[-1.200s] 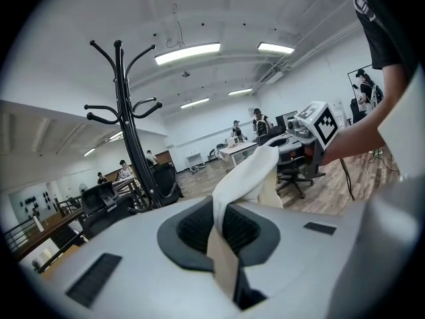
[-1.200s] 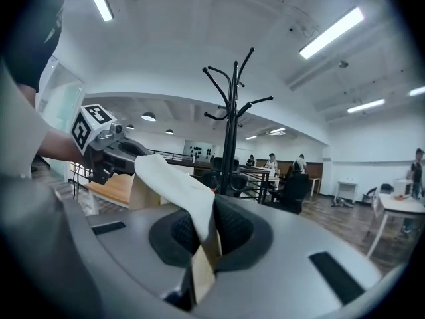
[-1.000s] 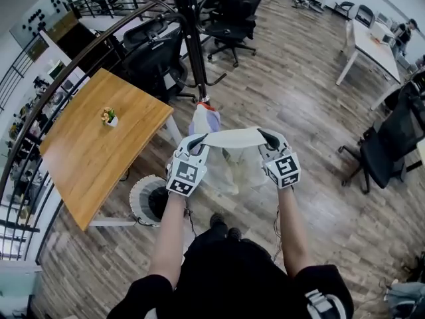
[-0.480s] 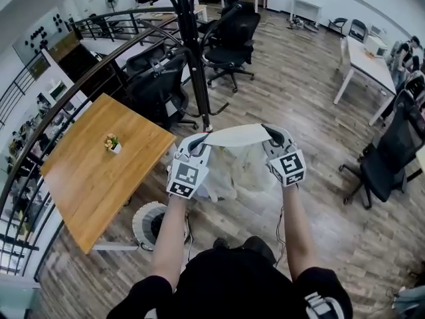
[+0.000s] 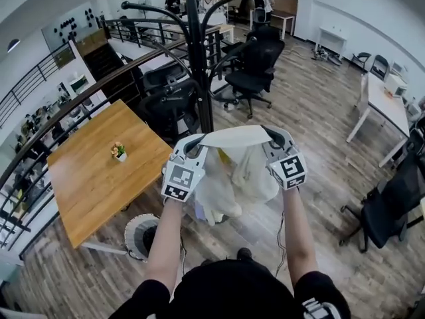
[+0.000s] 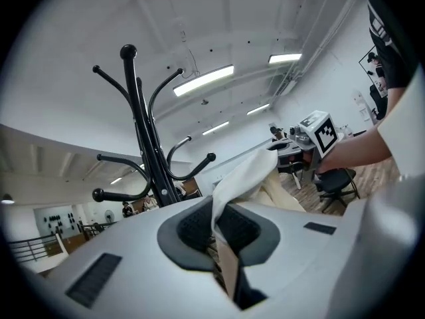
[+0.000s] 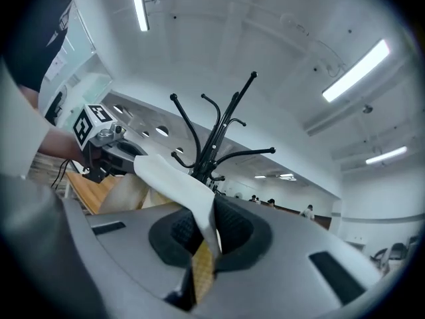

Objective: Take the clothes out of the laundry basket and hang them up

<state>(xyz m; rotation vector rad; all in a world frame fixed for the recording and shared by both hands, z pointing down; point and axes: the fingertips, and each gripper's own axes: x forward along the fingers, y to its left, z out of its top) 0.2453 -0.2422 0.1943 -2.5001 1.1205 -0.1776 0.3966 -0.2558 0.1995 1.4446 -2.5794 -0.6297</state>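
Observation:
A cream garment (image 5: 234, 137) is stretched between my two grippers at chest height, its body hanging below (image 5: 232, 178). My left gripper (image 5: 194, 140) is shut on its left edge, the cloth (image 6: 242, 178) pinched between the dark pads. My right gripper (image 5: 272, 135) is shut on the other edge, with the cloth (image 7: 176, 181) running out of the jaws. The black coat stand (image 5: 198, 58) rises just beyond the garment, its hooked arms (image 6: 153, 145) (image 7: 219, 138) spread overhead in both gripper views. The laundry basket (image 5: 143, 234) stands on the floor at my lower left.
A wooden table (image 5: 99, 171) with a small potted plant (image 5: 119, 152) lies to the left. Black office chairs (image 5: 255, 68) stand behind the coat stand, and another chair (image 5: 392, 205) sits at the right. A curved railing (image 5: 80, 105) runs across the left.
Both grippers have lifted the garment higher and closer to the coat stand. The view has tilted up, so more of the stand's arms shows.

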